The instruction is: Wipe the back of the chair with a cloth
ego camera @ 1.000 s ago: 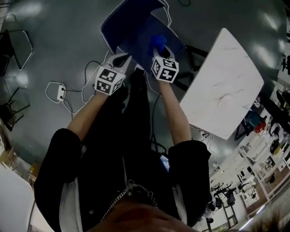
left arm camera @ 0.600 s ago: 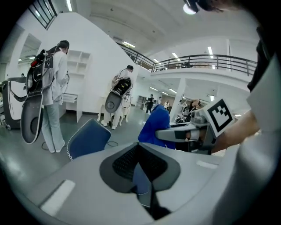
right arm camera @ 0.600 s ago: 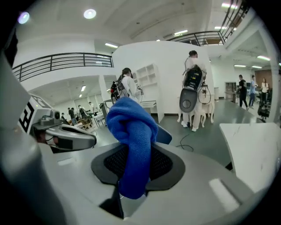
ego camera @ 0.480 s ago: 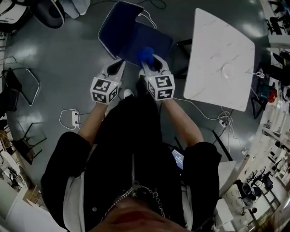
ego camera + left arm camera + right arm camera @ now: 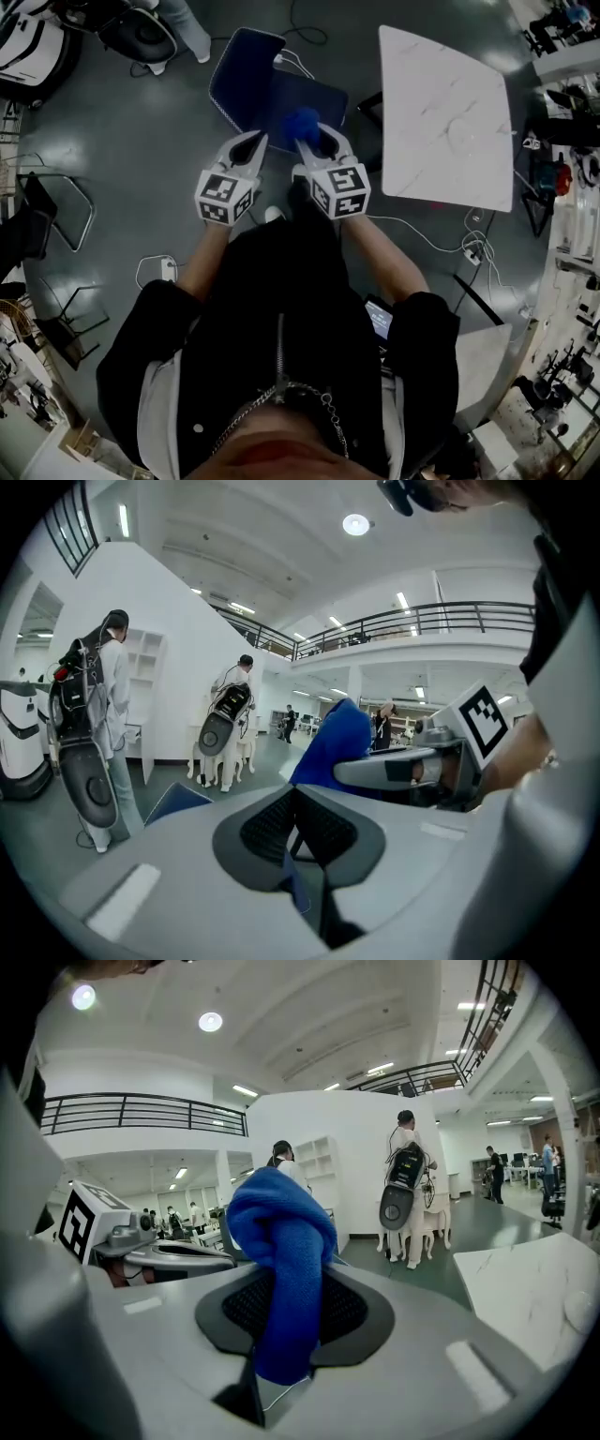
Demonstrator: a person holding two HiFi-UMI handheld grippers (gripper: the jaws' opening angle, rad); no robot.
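The blue chair stands on the grey floor ahead of me, small in the head view. My right gripper is shut on a bunched blue cloth, which hangs over the chair's near edge. In the right gripper view the cloth sticks up from between the jaws of that gripper. My left gripper is beside it at the left, shut with nothing held. The left gripper view shows its own pads meeting, and beyond them the cloth and a corner of the chair.
A white marble-patterned table stands to the right of the chair. Cables and a power strip lie on the floor, with metal chair frames at the left. People with backpack rigs stand farther off in the hall.
The head view has swung, so the chair and table sit straighter in frame. The two grippers have come back from over the seat to the chair's near edge, with the cloth still held.
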